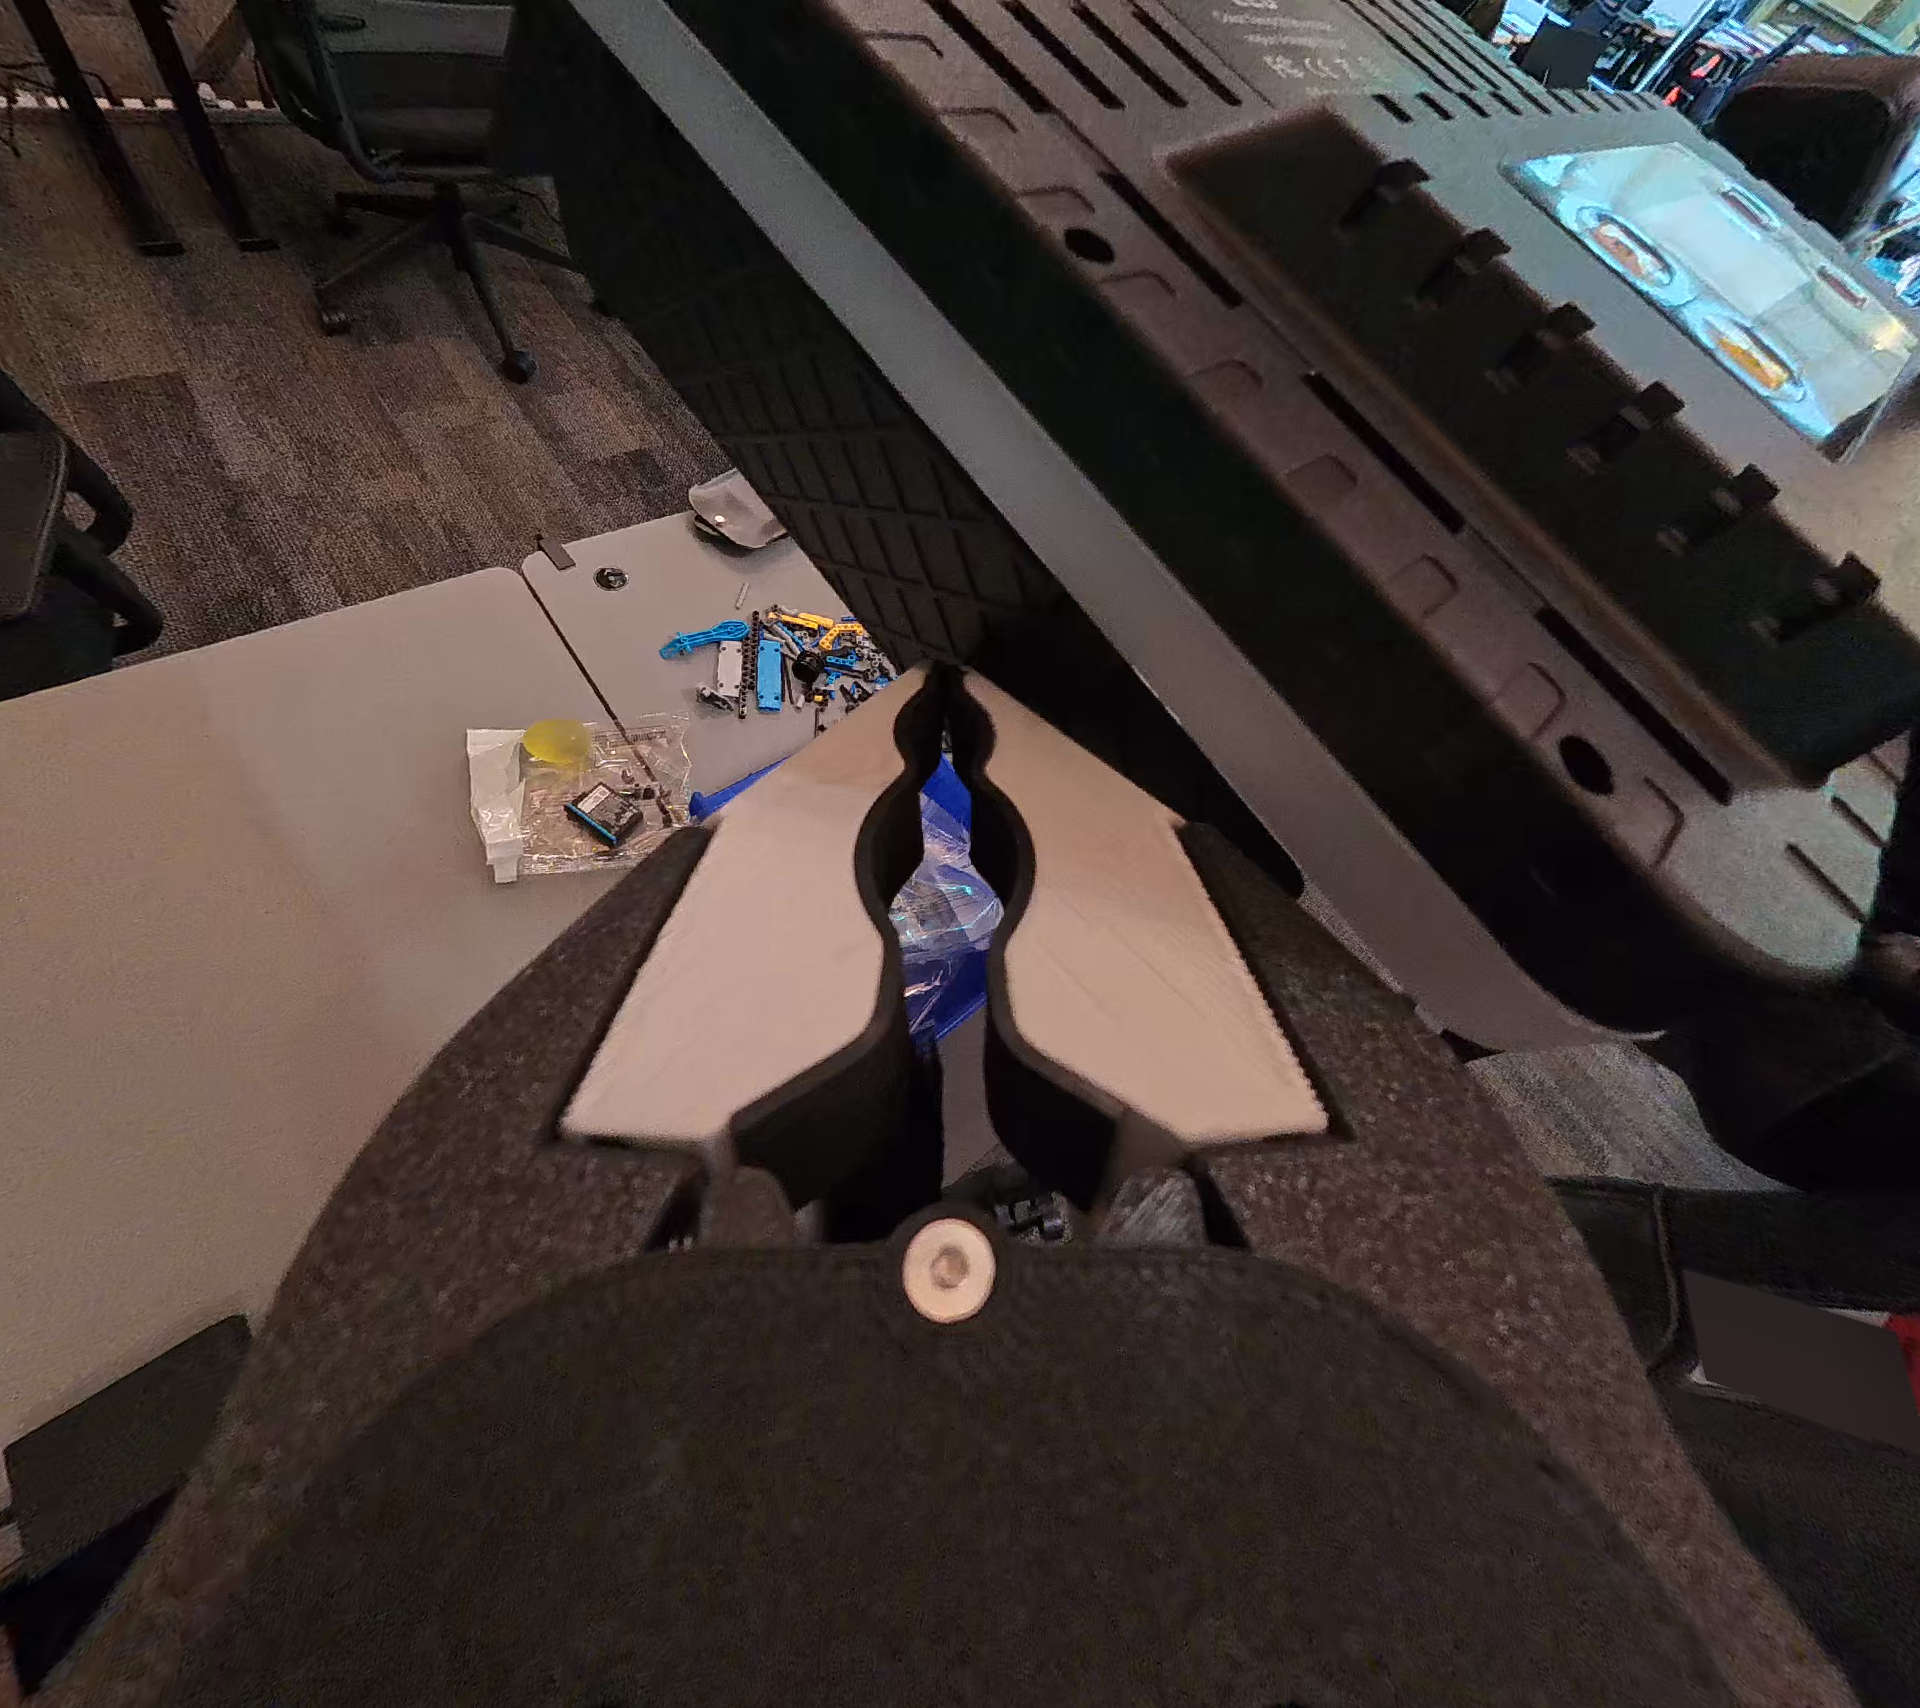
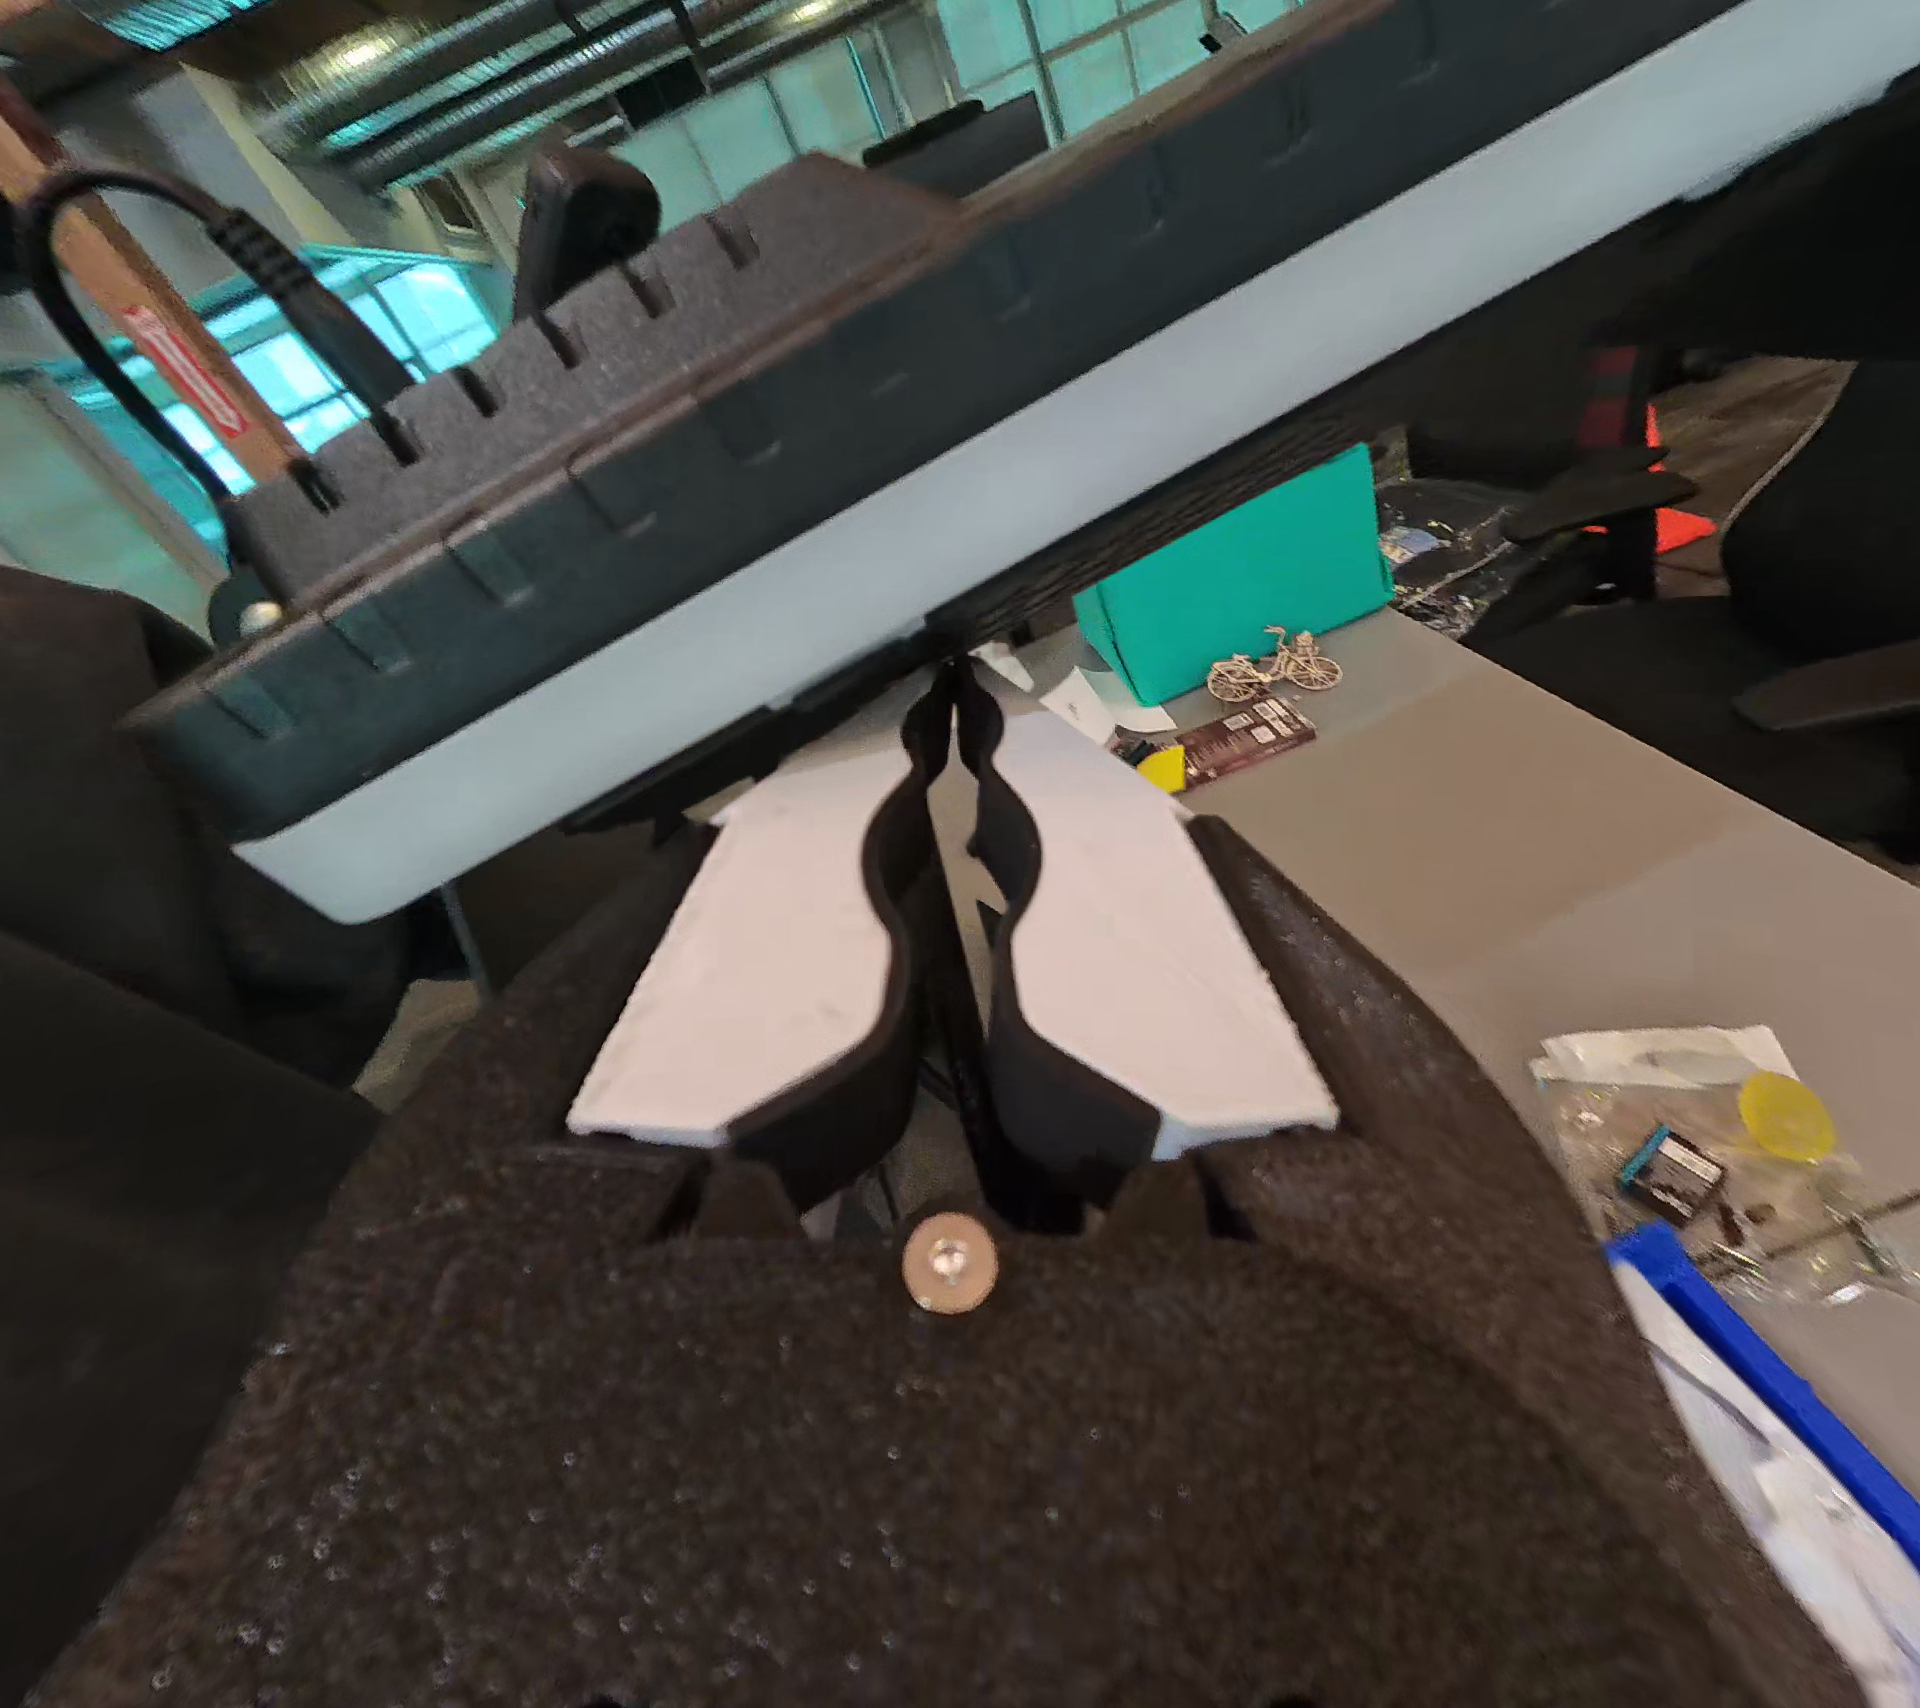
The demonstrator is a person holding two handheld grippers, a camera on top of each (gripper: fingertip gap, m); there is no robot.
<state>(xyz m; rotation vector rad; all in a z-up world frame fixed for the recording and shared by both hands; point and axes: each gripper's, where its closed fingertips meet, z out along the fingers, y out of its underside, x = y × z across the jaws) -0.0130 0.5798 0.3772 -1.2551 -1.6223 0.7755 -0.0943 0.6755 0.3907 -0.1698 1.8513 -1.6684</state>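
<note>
A big black light panel (image 1: 1143, 204) with vent slots and a pale rim hangs tilted over the grey table (image 1: 260, 879). A black gridded sheet (image 1: 873, 495) sits on its underside. My left gripper (image 1: 945, 684) is shut, its tips pinching the lower corner of that grid. In the right wrist view the same panel (image 2: 935, 328) crosses the frame, with a black cable (image 2: 114, 328) plugged in at its left end. My right gripper (image 2: 956, 684) is shut, its tips at the lower edge of the dark grid (image 2: 1143, 536).
On the table lie a pile of blue and yellow building parts (image 1: 790, 650), a clear bag with a yellow disc (image 1: 582, 785), a teal box (image 2: 1236, 567), a small bicycle model (image 2: 1273, 666) and a blue bar (image 2: 1766, 1388). Office chairs (image 1: 416, 48) stand on the carpet. Some 15 centimeters of space lies between my two pairs of fingers.
</note>
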